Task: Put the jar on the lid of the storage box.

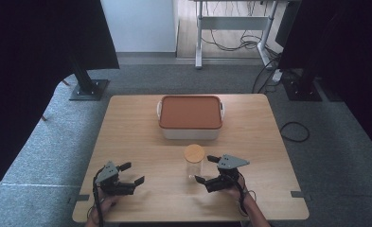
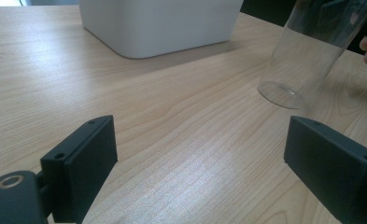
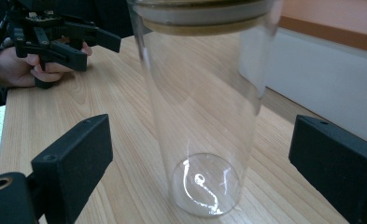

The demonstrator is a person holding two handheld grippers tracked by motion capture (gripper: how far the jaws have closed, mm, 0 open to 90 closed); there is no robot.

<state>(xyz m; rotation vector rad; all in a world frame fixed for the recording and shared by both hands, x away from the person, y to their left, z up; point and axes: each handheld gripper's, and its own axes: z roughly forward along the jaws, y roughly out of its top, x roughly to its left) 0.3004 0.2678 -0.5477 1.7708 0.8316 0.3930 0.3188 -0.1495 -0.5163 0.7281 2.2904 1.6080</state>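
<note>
Standing upright near the middle of the worktop (image 1: 127,137), a clear glass jar (image 1: 194,165) with a round cork-coloured lid (image 1: 194,153) sits just near of a white box (image 1: 191,131) that carries an orange-brown lid (image 1: 190,112). The right gripper (image 1: 207,169) lies just right of the jar, held low in the person's right hand (image 1: 234,188), with its jaws spread wide to either side of the glass. In the right gripper view the jar (image 3: 202,116) rises between the two black jaws with bare wood showing on both sides, so the pads do not press on it. The left gripper (image 1: 132,173) rests at the near left of the worktop, well apart from the jar, its jaws also wide and holding nothing. In the left gripper view the jar's base (image 2: 284,93) stands beyond the jaws to the right, and the white box (image 2: 162,23) lies farther off.
</note>
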